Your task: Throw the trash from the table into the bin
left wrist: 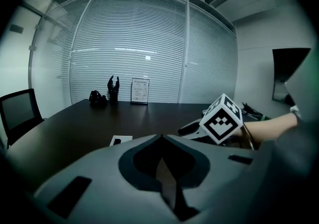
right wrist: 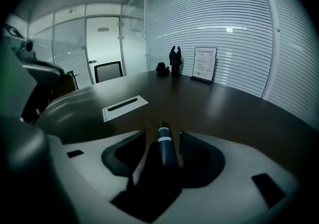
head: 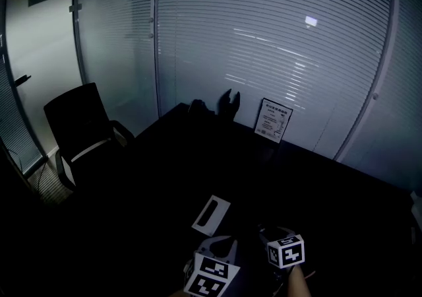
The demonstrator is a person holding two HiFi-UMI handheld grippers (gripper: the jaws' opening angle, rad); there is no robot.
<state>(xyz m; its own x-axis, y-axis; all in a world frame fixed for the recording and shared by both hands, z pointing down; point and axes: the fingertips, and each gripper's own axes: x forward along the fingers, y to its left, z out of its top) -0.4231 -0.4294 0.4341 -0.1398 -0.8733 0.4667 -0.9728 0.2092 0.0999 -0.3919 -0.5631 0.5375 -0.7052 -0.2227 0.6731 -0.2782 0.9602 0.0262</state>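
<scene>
Tools show side by side at the bottom of the head view, above the dark glossy tabletop point(head: 151, 177). The left tool point(head: 216, 244) has its jaws closed: in the left gripper view their grey tips meet in a point, and nothing can be made out between them. The right tool point(head: 271, 236) has its jaws apart. In the right gripper view a dark cylindrical pen with a pale band point(right wrist: 164, 151) lies lengthwise between them, its banded end pointing away. A clear gap shows on the pen's left side. On the right it sits close to the ribbed pad, but the pads do not look pressed on it.

A white flat rectangular card with a dark slot point(head: 211, 215) lies on the tabletop just beyond the left tool and to the left of the right tool, untouched by either. At the far edge a framed certificate point(head: 273, 119) stands near the glass wall with horizontal blinds point(head: 264, 38), with a dark hand-shaped figure point(head: 229, 103) just beside it. A black office chair point(head: 79, 124) stands at the left of the tabletop.
</scene>
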